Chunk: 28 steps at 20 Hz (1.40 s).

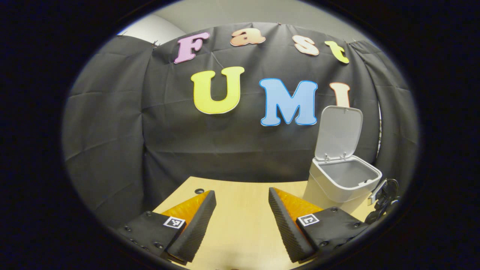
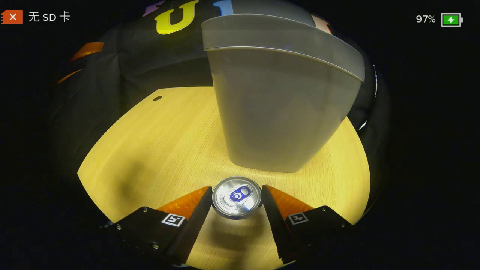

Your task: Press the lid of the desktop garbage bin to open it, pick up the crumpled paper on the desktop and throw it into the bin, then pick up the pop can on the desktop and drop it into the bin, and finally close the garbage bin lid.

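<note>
In the left gripper view, the left tool is seen with its two fingers spread wide apart above the wooden table; nothing is held between them, and bare tabletop is visible in the gap. The bin is seen to the right of this tool, standing on the table near the black cloth wall. Its lid is raised upright on its hinges at the back edge, so that the pale inside of the bin is exposed. What lies at the bottom of the bin cannot be told from this angle. A dark bundle of cables is seen at the table's edge just beyond the bin.

In the right gripper view, the right tool is seen from above the can, which stands upright on the table with its silver top and pull tab facing the camera. The can is placed between the two fingers, and each finger appears to touch its side, so the tool is pinched on the can. The can's shadow is cast on the tabletop beneath it. The side wall of the bin rises just behind the can, close to it but apart. A small dark hole is seen in the tabletop towards the far left.
</note>
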Motion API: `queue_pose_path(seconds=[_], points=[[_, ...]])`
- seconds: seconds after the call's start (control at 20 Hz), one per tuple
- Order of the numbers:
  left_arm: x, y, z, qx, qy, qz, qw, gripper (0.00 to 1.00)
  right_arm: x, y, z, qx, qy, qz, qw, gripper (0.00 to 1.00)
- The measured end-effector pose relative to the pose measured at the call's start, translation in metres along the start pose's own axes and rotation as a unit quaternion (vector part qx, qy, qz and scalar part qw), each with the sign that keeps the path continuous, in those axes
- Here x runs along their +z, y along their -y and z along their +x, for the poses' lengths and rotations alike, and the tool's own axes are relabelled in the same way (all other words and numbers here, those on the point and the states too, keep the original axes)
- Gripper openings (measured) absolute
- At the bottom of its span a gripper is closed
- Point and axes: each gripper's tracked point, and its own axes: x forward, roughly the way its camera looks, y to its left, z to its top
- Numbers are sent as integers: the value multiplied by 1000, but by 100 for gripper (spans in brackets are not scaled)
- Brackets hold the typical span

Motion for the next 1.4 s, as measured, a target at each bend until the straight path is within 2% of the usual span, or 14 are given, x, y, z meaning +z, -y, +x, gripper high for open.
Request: queue_pose_path(seconds=[0.05, 0.1, 0.35, 0.5, 0.55, 0.8, 1.4], points=[[-1, 0, 0, -1, 0, 0, 1000, 91, 0, 1, -1, -2, 2, 0, 1000, 84], [-1, 0, 2, -2, -1, -1, 1000, 91, 2, 1, -3, -4, 4, 1, 1000, 83], [-2, 3, 0, -6, -2, -2, 1000, 91, 13, 0, -13, -1, 19, 6, 1000, 83], [-2, 4, -1, -8, 0, -1, 1000, 96, 23, -8, -22, 9, 31, 8, 999, 83], [-1, 3, -2, -7, 0, -1, 1000, 91, 29, -12, -26, 15, 37, 9, 999, 83], [-4, 1, -6, -5, -2, -1, 1000, 91, 63, -33, -44, 41, 74, 3, 996, 82], [-7, -8, -12, 4, -3, -4, 1000, 95, 155, -80, -94, 101, 178, -4, 979, 82]])
